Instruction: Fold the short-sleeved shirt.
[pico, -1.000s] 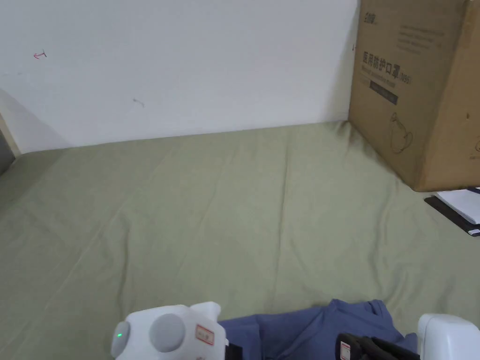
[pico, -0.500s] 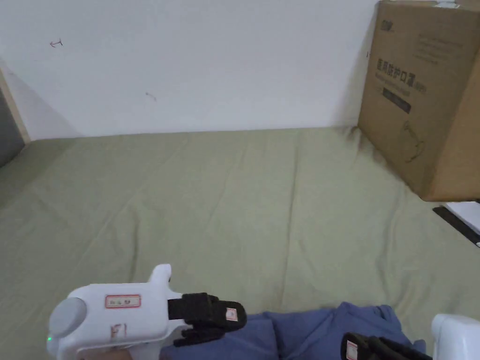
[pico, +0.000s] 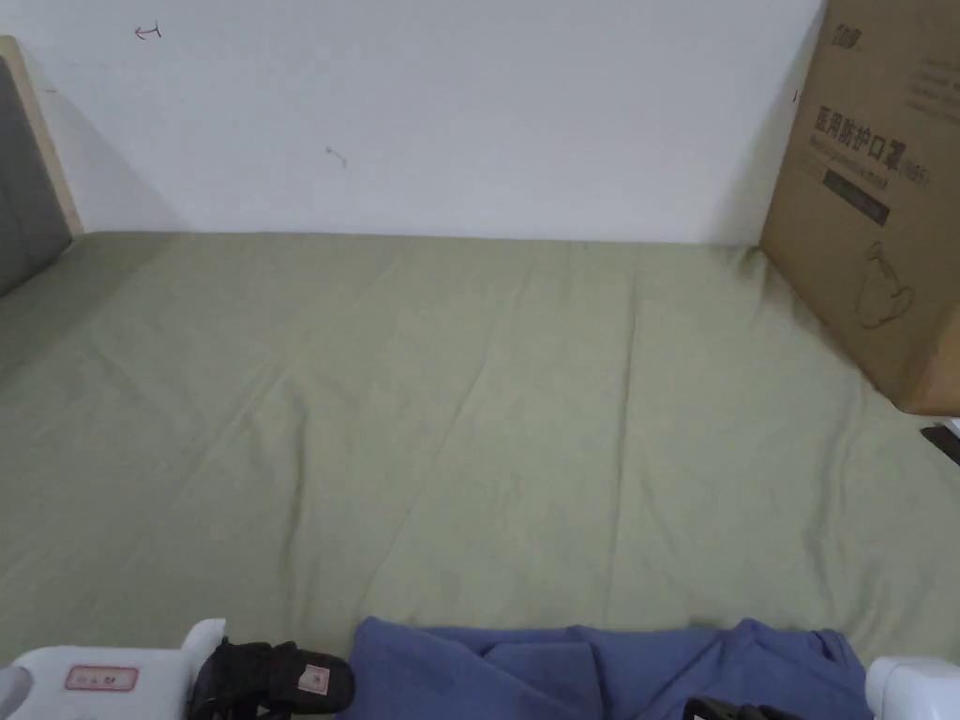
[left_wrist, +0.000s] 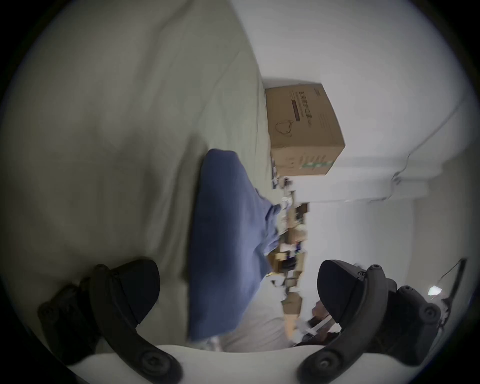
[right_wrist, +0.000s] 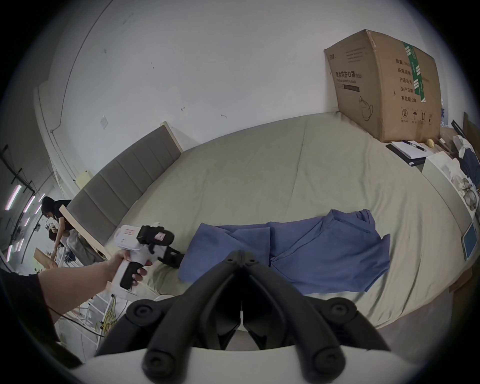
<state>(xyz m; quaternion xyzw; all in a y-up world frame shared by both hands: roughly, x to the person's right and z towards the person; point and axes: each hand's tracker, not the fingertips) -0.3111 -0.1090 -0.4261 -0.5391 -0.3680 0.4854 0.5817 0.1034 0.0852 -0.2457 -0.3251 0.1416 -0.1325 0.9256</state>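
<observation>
Shirt (right_wrist: 298, 249): blue, crumpled near the bed's (right_wrist: 259, 176) front edge.
Handling: probably soft, light, limp; best pinched at hem corners or shoulders.
Left gripper (left_wrist: 237, 291): jaws wide apart, empty, beside the shirt.
Right gripper (right_wrist: 241, 256): jaws together, holding nothing.

From the head view the blue shirt (pico: 600, 670) runs off the bottom edge, so its lower half is lost. The right hand-held gripper (pico: 727, 710) is only a sliver at the lower right. The cardboard box (pico: 881, 187) is cropped by the right edge. In the left gripper view the clutter (left_wrist: 291, 233) mid-frame is too blurred to make out.
</observation>
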